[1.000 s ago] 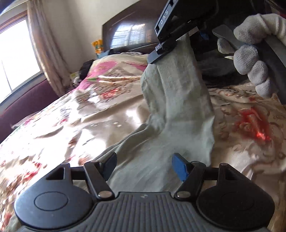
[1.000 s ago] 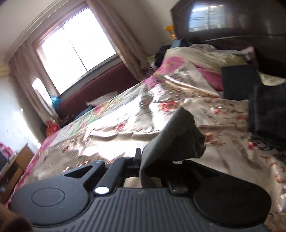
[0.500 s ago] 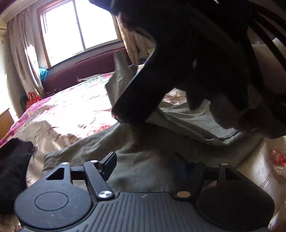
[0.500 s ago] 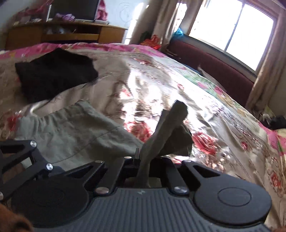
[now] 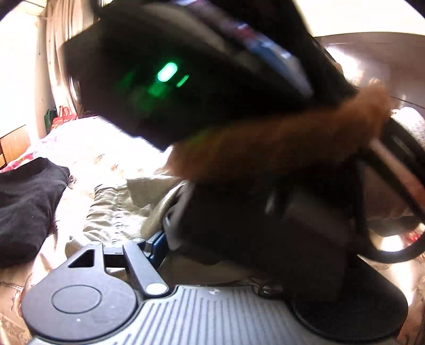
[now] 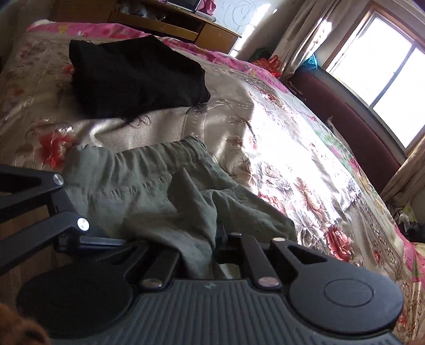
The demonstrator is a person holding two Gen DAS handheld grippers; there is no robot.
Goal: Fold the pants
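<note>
Pinching a fold of the olive-green pants [image 6: 148,191], the right gripper [image 6: 198,246] has its fingers pressed together on the cloth at the near edge of the right wrist view. The pants lie crumpled on the floral bedspread [image 6: 279,148], waistband toward the far side. The linkage of the left gripper [image 6: 39,209] enters from the left, just beside the pants. Beyond the waistband lies a black garment [image 6: 132,77], apart from the pants. Farther off stand a wooden cabinet [image 6: 172,24] and a window [image 6: 385,69]. In the left wrist view, a blurred dark device and a brown sleeve [image 5: 279,140] hide one finger; the left gripper's fingers stand spread, holding nothing.
</note>
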